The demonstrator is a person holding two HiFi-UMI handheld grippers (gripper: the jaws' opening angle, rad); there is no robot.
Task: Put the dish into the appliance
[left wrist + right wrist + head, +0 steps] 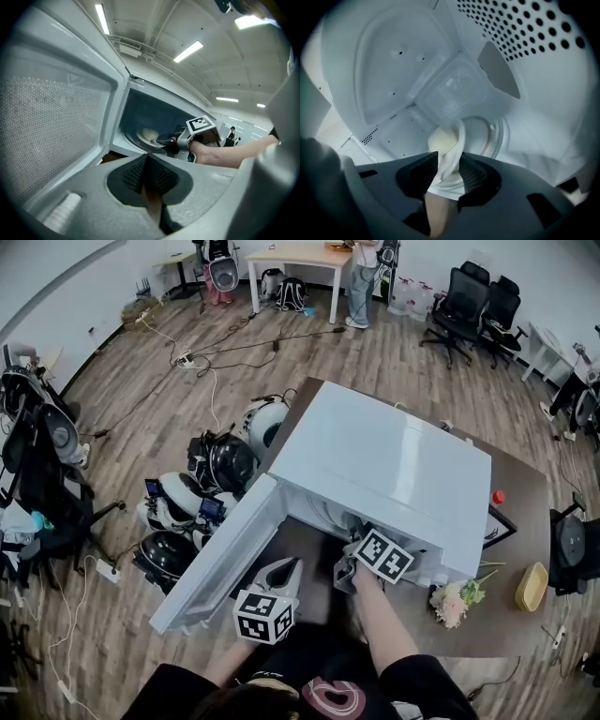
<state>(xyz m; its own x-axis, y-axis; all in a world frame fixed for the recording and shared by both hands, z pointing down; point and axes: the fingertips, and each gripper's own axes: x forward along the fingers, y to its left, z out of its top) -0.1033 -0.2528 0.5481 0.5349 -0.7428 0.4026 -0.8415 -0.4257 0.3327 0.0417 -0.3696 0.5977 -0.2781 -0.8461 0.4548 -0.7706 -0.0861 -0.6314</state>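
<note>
Far left, on the floor, there's a pile of round black-and-white gear (202, 493), just beside the table (520, 512) but not in anyone's way. Next over, the microwave (384, 460) sits on the table with its door (220, 554) swung wide open toward the left edge. The left gripper (148, 164) hangs right by that door, outside the cavity. Its jaws are pressed together with nothing in them, and the door fills most of the left side of its view.

The right gripper (449, 157) is reached in through the opening, and the person's forearm crosses the doorway. Nothing else blocks the way in.

Right of the microwave, near the front edge of the table, lies a little bunch of flowers (454, 600). There's a yellow basket (531, 586) near the right edge, and a small red thing (499, 496) further back. All of them are well clear of the opening.

The dish (443, 140) is inside the microwave, over the glass turntable (494, 133). Its near rim runs straight between the right jaws. Those jaws are only narrowly apart, one on each side of the rim, and they don't look clamped on it. The dish is well apart from the left jaws, which just point at it from outside.
</note>
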